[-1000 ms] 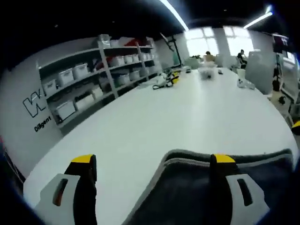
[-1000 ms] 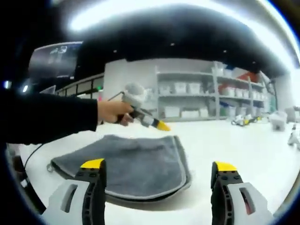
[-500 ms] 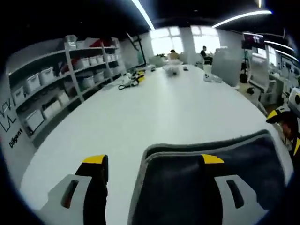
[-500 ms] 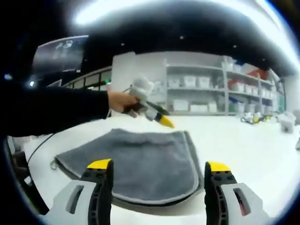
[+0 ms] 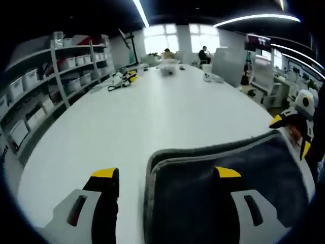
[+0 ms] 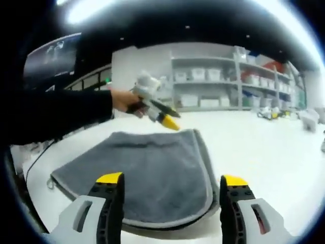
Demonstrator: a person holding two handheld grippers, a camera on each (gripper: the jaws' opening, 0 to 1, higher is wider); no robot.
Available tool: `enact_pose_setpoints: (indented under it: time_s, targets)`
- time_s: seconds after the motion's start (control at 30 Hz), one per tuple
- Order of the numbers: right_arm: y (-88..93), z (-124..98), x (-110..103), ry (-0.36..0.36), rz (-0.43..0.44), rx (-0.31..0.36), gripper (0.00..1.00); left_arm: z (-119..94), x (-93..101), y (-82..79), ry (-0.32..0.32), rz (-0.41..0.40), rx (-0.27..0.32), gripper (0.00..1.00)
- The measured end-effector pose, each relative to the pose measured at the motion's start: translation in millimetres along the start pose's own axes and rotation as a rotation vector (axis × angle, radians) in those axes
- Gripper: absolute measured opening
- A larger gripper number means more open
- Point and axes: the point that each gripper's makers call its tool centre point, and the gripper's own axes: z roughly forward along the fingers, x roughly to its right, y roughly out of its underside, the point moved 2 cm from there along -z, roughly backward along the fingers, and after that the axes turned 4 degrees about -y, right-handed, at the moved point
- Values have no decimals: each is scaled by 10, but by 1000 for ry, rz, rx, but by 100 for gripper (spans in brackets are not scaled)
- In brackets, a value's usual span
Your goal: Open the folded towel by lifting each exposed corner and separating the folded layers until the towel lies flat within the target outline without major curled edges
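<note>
A folded grey towel point(image 5: 223, 188) point(image 6: 147, 178) with a pale edge lies on the white table point(image 5: 167, 112). In the left gripper view my left gripper point(image 5: 163, 175) is open above the towel's near left corner, its right jaw over the cloth and its left jaw over bare table. In the right gripper view my right gripper point(image 6: 170, 180) hangs open over the towel's near edge, nothing between its jaws. The left gripper point(image 6: 152, 109), held by a hand in a dark sleeve, hovers above the towel's far side. The right gripper point(image 5: 297, 124) shows at the towel's far right corner.
Shelves point(image 5: 45, 86) point(image 6: 228, 86) with white bins line the wall beside the table. Small objects with yellow parts point(image 5: 122, 80) and a cup point(image 5: 207, 76) sit far down the table. People sit at the far end by the windows.
Both views have shifted with the hands. The left gripper view has swung right and now shows the other gripper past the towel. Both grippers stay open; the towel has not moved.
</note>
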Motion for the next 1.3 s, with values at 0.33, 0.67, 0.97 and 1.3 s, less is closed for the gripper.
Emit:
enact_pose_setpoints:
  time_s: [0.33, 0.67, 0.97, 1.3]
  targets:
    - [82, -43, -16, 27, 0, -8, 73, 118, 329, -37, 96, 5, -54, 56]
    - [-34, -156, -84, 16, -15, 37, 69, 180, 279, 82, 99, -2, -102, 49]
    - [109, -95, -41, 17, 12, -6, 66, 284, 238, 169, 93, -26, -133, 47]
    - [228, -78, -8, 32, 61, -51, 59, 298, 283, 177, 113, -26, -129, 33]
